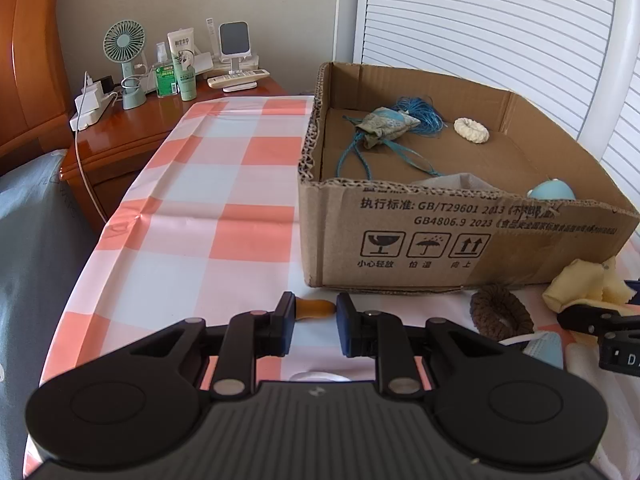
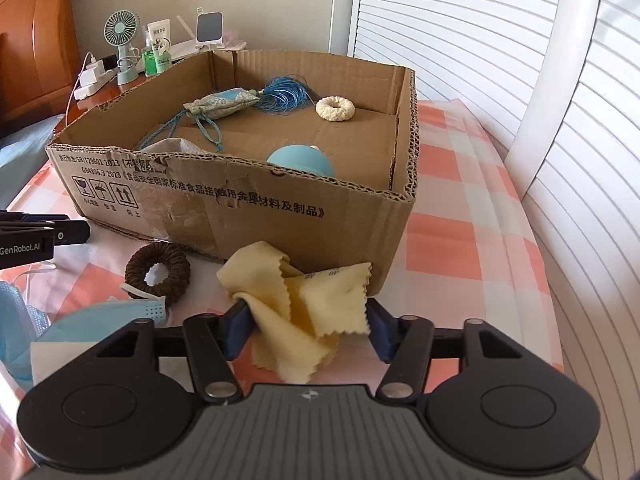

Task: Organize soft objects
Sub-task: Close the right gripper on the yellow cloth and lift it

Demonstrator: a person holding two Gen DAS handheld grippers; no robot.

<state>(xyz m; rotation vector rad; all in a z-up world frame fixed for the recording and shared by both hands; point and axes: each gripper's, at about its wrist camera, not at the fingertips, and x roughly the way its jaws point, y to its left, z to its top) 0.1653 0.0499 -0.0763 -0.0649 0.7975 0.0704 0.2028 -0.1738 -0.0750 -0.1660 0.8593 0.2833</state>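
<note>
Yellow cloth (image 2: 308, 308) sits crumpled between your right gripper's (image 2: 306, 330) fingers, which stand wide around it, just in front of the cardboard box (image 2: 256, 204). Your left gripper (image 1: 312, 326) hangs narrowly parted and empty over the checked tablecloth (image 1: 200, 208), near the brown scrunchie (image 1: 500, 312).

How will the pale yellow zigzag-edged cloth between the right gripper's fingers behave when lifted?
The pale yellow cloth will probably go floppy: it already folds and droops between the right gripper. It looks thin, so likely light. Its loose corners may drag over the cardboard box wall.
</note>
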